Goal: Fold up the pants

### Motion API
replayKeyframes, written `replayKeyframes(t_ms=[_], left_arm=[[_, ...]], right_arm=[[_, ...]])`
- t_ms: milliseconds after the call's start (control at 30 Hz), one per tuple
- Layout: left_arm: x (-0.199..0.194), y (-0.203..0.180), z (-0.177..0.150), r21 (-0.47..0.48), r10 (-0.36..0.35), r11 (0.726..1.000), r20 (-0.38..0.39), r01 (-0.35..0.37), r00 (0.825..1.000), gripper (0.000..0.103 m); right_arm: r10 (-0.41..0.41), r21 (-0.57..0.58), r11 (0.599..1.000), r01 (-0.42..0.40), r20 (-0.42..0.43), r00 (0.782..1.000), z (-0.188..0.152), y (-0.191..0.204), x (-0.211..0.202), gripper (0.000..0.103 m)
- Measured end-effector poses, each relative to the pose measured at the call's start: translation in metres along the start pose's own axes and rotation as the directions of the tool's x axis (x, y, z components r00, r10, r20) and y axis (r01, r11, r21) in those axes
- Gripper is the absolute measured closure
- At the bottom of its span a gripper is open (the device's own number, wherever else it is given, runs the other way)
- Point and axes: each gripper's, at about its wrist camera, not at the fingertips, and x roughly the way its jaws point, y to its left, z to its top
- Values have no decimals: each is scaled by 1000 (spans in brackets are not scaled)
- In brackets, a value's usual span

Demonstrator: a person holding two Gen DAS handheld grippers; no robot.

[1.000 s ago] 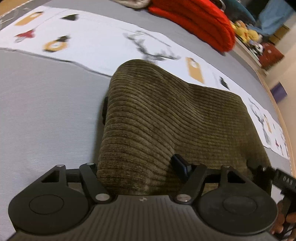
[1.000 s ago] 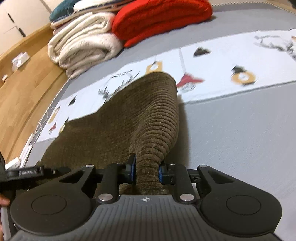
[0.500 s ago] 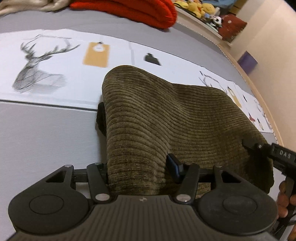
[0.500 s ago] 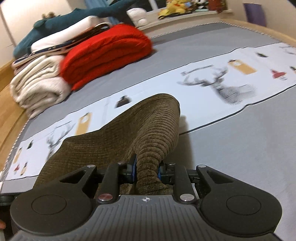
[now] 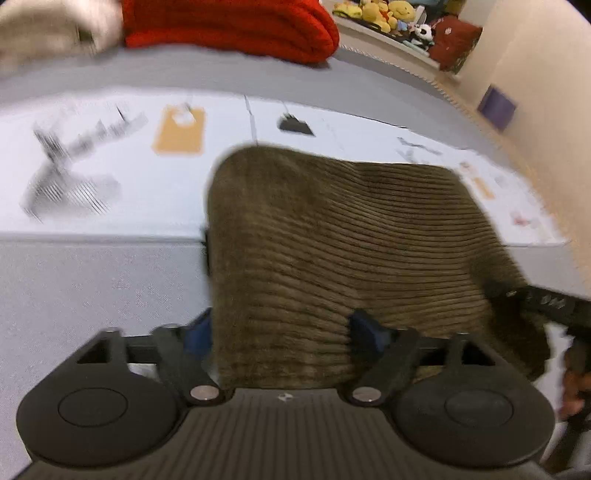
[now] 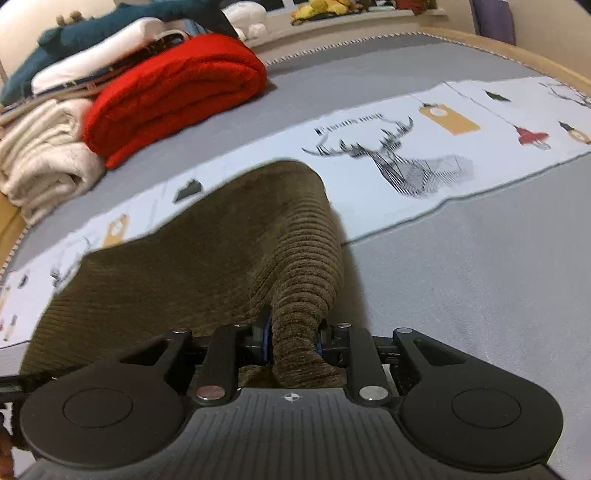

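The olive-brown corduroy pants [image 5: 332,251] hang as a folded bundle between both grippers, above the grey bed. My left gripper [image 5: 284,332] is shut on one end of the thick fold; its blue pads sit wide apart on the cloth. My right gripper [image 6: 293,339] is shut on the other end of the pants [image 6: 207,258], pinching a narrow roll of cloth. The right gripper also shows at the right edge of the left wrist view [image 5: 546,302]. The pants' lower layers are hidden under the top fold.
A white printed strip [image 6: 424,147] with a deer drawing crosses the grey bed cover [image 6: 498,277]. A folded red blanket [image 6: 173,92] and cream and white textiles [image 6: 40,158] are stacked at the back. Plush toys [image 5: 380,13] line a ledge by the wall.
Both grippers have swung round with the pants held between them; the red blanket and deer print have shifted in both views. Both grips are unchanged.
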Motion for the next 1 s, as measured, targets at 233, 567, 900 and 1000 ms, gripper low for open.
replayKeyframes(t_ms=[233, 567, 900, 1000], left_arm=[[-66, -48, -13, 263, 225, 920, 257, -292, 940, 0], [-97, -56, -48, 175, 134, 970, 189, -168, 973, 0], [-123, -45, -111, 12, 155, 987, 97, -157, 983, 0], [-122, -51, -121, 29, 151, 988, 89, -154, 985, 0]], right_arm=[[-171, -198, 957, 210, 197, 965, -16, 38, -45, 23], [-229, -386, 890, 243, 83, 970, -65, 55, -29, 19], [-30, -189, 979, 79, 250, 968, -126, 50, -176, 5], [-68, -243, 959, 148, 311, 948, -144, 61, -189, 3]])
